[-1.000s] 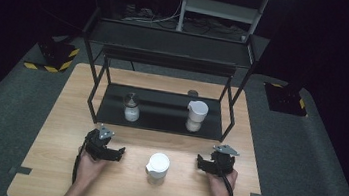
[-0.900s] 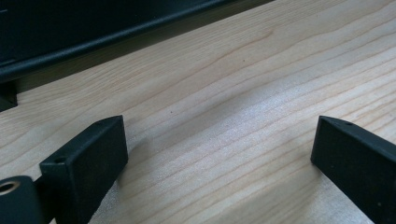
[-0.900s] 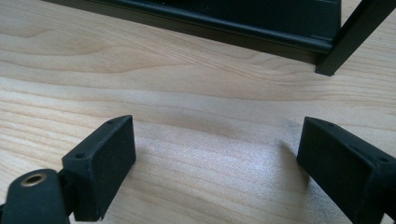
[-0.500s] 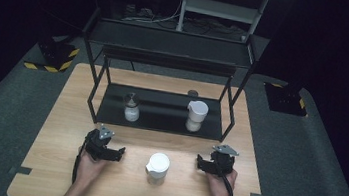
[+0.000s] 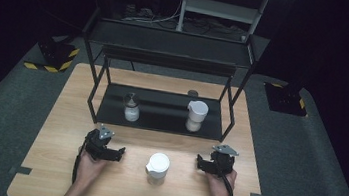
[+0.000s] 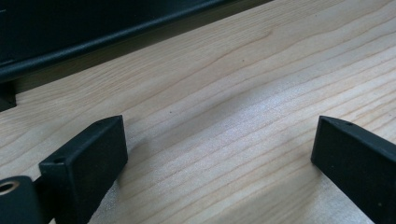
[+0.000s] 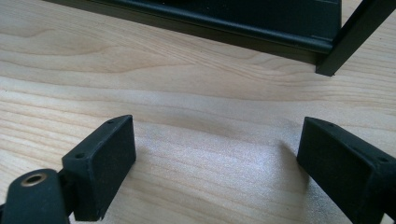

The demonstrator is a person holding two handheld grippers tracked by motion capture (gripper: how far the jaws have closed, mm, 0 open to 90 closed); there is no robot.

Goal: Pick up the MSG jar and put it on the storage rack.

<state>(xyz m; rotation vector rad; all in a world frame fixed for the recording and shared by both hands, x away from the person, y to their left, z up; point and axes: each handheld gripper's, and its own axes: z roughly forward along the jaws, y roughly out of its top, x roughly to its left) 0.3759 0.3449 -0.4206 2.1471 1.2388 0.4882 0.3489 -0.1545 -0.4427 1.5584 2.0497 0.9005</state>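
A clear jar with a white lid (image 5: 158, 168) stands on the wooden table (image 5: 71, 100) near its front edge, between my two hands. My left gripper (image 5: 114, 153) rests on the table to the jar's left, jaws wide apart over bare wood (image 6: 219, 140). To the jar's right lies my right gripper (image 5: 202, 163), open as well, with nothing between its fingers (image 7: 215, 154). On the lower shelf of the black rack (image 5: 160, 116) stand a small jar with a dark lid (image 5: 131, 107) at the left and a white-lidded jar (image 5: 196, 114) at the right.
The rack's black frame spans the table's middle and back, with a dark upper shelf (image 5: 169, 42). Its front rail (image 7: 224, 28) and a leg (image 7: 348, 42) lie just beyond my right gripper. A small dark round object (image 5: 192, 93) sits behind the rack. Grey floor surrounds the table.
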